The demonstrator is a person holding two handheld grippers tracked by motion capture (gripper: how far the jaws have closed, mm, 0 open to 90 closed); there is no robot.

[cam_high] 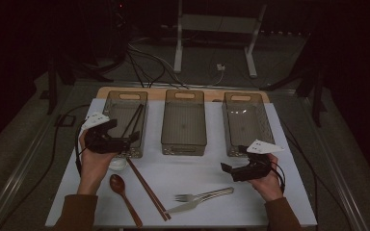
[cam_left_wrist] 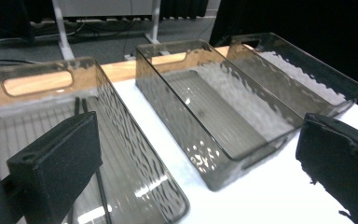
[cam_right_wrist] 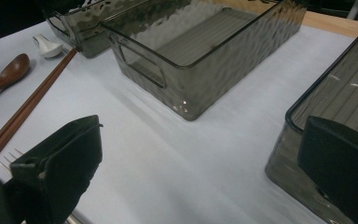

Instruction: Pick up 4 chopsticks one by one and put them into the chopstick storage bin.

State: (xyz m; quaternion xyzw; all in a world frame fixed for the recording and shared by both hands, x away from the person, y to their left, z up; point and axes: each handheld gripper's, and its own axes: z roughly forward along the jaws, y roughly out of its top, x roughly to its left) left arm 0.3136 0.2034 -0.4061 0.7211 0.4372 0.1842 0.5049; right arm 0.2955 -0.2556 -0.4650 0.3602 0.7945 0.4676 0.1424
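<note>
Black chopsticks (cam_high: 134, 120) lie in the left bin (cam_high: 112, 103) under the spread left hand-held gripper (cam_high: 127, 139); the right hand-held gripper (cam_high: 227, 168), also spread, hovers above the table (cam_high: 212, 173)

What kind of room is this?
Probably a lab or test setup, not a kitchen: a white table with three smoky clear plastic bins, black cables on the grey floor, and a white metal stand.

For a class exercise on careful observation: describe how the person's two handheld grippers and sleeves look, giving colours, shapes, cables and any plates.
Each hand holds a black gripper with two blocky, matte black jaws. The left gripper and the right gripper each carry a pale three-cornered plate on top. Dark cables trail from both, looping near the wrists. The person wears brown long sleeves, seen at the bottom of the high view.
</note>
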